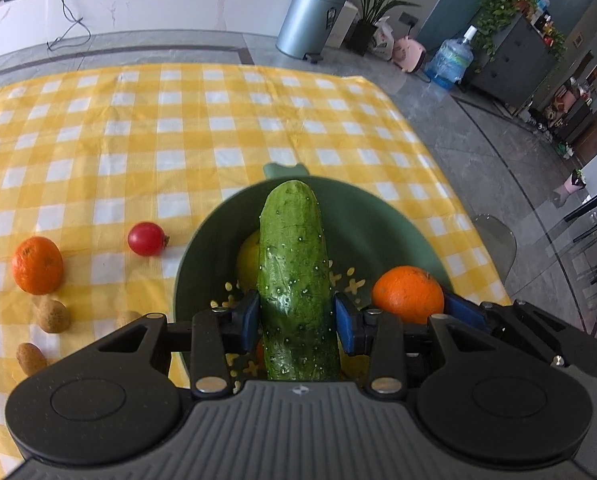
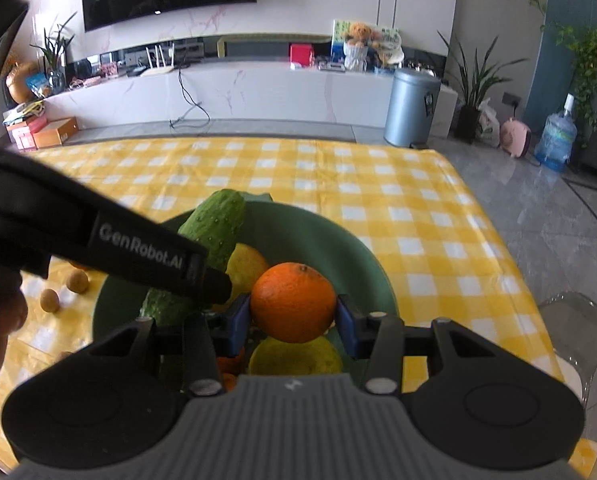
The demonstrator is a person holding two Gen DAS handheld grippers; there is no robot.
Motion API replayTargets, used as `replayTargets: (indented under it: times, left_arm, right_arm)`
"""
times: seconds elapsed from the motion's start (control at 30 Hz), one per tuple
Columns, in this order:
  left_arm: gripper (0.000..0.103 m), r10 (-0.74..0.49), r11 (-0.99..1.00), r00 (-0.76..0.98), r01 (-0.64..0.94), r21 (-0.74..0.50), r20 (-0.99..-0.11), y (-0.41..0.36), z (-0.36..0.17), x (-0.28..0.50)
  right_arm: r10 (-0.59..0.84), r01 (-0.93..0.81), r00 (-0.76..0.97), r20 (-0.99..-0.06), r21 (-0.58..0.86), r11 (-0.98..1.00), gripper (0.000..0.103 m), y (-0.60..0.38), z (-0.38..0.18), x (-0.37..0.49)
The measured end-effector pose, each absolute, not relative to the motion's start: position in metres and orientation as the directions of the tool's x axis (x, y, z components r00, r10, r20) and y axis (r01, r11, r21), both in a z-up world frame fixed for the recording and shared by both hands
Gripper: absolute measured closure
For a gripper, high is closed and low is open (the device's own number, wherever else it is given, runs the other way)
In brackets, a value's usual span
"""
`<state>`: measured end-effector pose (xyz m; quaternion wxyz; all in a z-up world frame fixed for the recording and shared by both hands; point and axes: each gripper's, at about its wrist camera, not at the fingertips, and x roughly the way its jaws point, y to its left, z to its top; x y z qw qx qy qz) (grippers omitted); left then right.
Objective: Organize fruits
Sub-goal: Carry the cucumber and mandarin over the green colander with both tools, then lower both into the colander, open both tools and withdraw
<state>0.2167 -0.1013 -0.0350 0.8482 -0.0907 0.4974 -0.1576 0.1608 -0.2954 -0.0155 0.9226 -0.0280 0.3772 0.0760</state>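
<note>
Two claws are seen at work over one green bowl (image 1: 394,216). The left claw (image 1: 296,322) is closed on a cucumber (image 1: 292,264), its blue pads pressed to the flanks of the lower half; the right claw (image 2: 294,318) is closed on an orange (image 2: 294,306), gripped at its widest girth.

The step in hand is judged to be the setting down of both pieces in the bowl. It is best done by lowering each until it is borne by the bowl or the fruit beneath, then opening the pads; the two claws sit close together, so one release at a time is advised.

In the left wrist view the cucumber's long axis runs up the middle of the frame, blunt tip toward the far rim. In the right wrist view it slants from lower left to upper centre, tip above the rim.

A lemon (image 2: 246,266) lies in the bowl beside it. At the lower left of the left view, a second orange (image 1: 37,265), a tomato (image 1: 147,239) and small brown fruits (image 1: 53,315) lie on the checked counter (image 1: 178,128).
</note>
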Motion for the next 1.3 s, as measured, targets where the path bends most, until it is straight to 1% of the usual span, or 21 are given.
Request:
replayTargets:
  times: [0.33, 0.67, 0.77, 0.87, 0.9, 0.93, 0.97, 1.17, 1.23, 1.3]
  left_arm:
    - [0.059, -0.374, 0.928, 0.442, 0.177, -0.329, -0.815, -0.100, -0.043, 0.219]
    - [0.058, -0.372, 0.928, 0.445, 0.180, -0.326, -0.815, -0.100, -0.042, 0.219]
    - [0.055, -0.365, 0.931, 0.445, 0.181, -0.317, -0.818, -0.100, -0.040, 0.217]
    - [0.049, -0.366, 0.931, 0.445, 0.173, -0.323, -0.817, -0.099, -0.037, 0.216]
    - [0.046, -0.365, 0.931, 0.447, 0.173, -0.322, -0.816, -0.099, -0.036, 0.215]
    - [0.043, -0.367, 0.930, 0.451, 0.174, -0.323, -0.814, -0.098, -0.034, 0.214]
    - [0.040, -0.374, 0.927, 0.452, 0.178, -0.329, -0.810, -0.097, -0.033, 0.213]
    - [0.037, -0.382, 0.924, 0.477, 0.181, -0.337, -0.791, -0.094, -0.020, 0.204]
    - [0.037, -0.384, 0.923, 0.493, 0.184, -0.338, -0.780, -0.092, -0.013, 0.200]
    - [0.037, -0.381, 0.924, 0.515, 0.191, -0.331, -0.768, -0.089, -0.005, 0.193]
  right_arm:
    - [0.124, -0.198, 0.655, -0.745, -0.012, 0.980, 0.060, -0.287, -0.028, 0.174]
    - [0.105, -0.207, 0.656, -0.748, -0.045, 0.977, 0.060, -0.281, -0.030, 0.174]
    - [0.110, -0.222, 0.653, -0.750, -0.050, 0.974, 0.059, -0.280, -0.028, 0.173]
    - [0.100, -0.232, 0.648, -0.755, -0.072, 0.970, 0.058, -0.277, -0.028, 0.171]
    - [0.095, -0.234, 0.650, -0.754, -0.079, 0.969, 0.056, -0.276, -0.027, 0.171]
    - [0.093, -0.235, 0.652, -0.752, -0.084, 0.968, 0.050, -0.276, -0.026, 0.170]
    - [0.094, -0.236, 0.657, -0.748, -0.085, 0.968, 0.047, -0.276, -0.024, 0.169]
    - [0.077, -0.209, 0.684, -0.726, -0.094, 0.974, 0.044, -0.279, -0.013, 0.158]
    - [0.073, -0.187, 0.702, -0.709, -0.085, 0.979, 0.039, -0.282, -0.007, 0.153]
    - [0.072, -0.166, 0.720, -0.690, -0.070, 0.984, 0.038, -0.285, -0.001, 0.147]
